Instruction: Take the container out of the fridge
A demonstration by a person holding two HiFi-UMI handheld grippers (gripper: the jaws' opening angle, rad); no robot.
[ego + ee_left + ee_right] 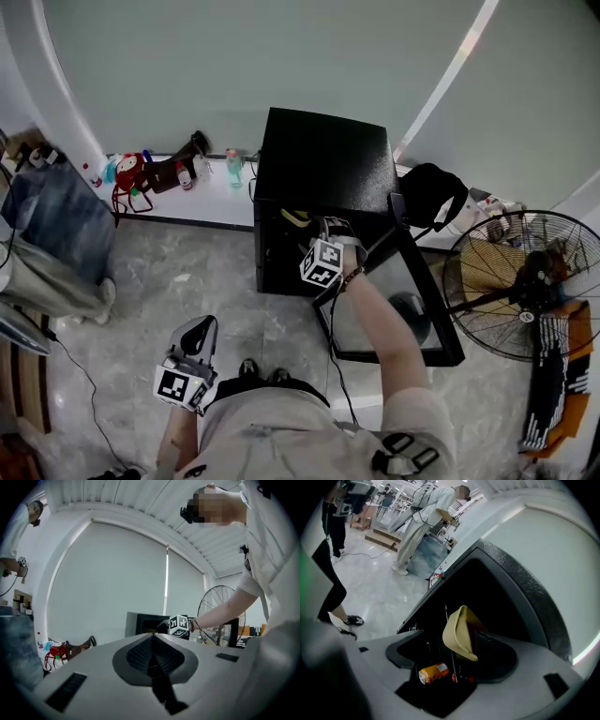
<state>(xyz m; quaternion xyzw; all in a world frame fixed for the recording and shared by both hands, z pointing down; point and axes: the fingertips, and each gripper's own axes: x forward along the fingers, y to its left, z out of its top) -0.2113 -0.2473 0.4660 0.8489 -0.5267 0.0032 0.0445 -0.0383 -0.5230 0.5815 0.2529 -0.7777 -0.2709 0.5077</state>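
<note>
A black mini fridge [323, 155] stands on the floor by the wall, its glass door [394, 300] swung open to the right. On its upper shelf lies a tan container [461, 632], tipped on its side; it shows as a yellowish shape [295, 217] in the head view. My right gripper [450, 653] reaches into the fridge [511, 588], jaws apart; the container's rim lies against the right-hand finger [497, 653], and a gap separates it from the other. The right gripper [326, 230] is at the fridge mouth. My left gripper [202, 328] hangs low, away from the fridge, shut and empty [152, 641].
An orange can [433, 672] lies lower in the fridge. A large floor fan [525, 281] stands to the right of the door, a black bag [431, 192] behind it. A red bag [127, 173] and a bottle [233, 167] sit along the wall. Another person [422, 527] stands farther off.
</note>
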